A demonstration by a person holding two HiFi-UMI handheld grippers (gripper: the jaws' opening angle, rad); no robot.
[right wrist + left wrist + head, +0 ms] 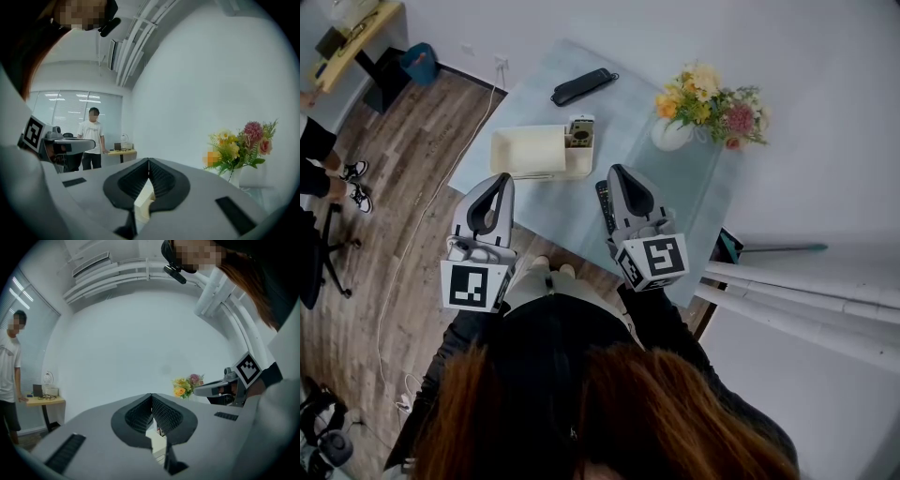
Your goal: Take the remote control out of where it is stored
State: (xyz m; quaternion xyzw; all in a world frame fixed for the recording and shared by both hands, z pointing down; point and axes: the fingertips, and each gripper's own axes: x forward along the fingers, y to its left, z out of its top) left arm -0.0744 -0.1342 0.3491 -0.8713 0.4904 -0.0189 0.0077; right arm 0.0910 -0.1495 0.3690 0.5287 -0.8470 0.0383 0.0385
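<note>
While both pairs of jaws are pressed together with nothing between them, the left gripper (500, 180) and right gripper (617, 172) are held over the pale blue table (546, 86). The black buttoned remote control (601, 202) is laid flat near the cream rectangular box (530, 150).

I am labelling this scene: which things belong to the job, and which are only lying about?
Job: cream storage box; dark remote beside the right gripper.
Lying about: vase of flowers; black oblong item farther back.

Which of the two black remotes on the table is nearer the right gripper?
The black remote partly hidden beside the right gripper, on the person's side of the cream box; the other remote lies beyond that box.
</note>
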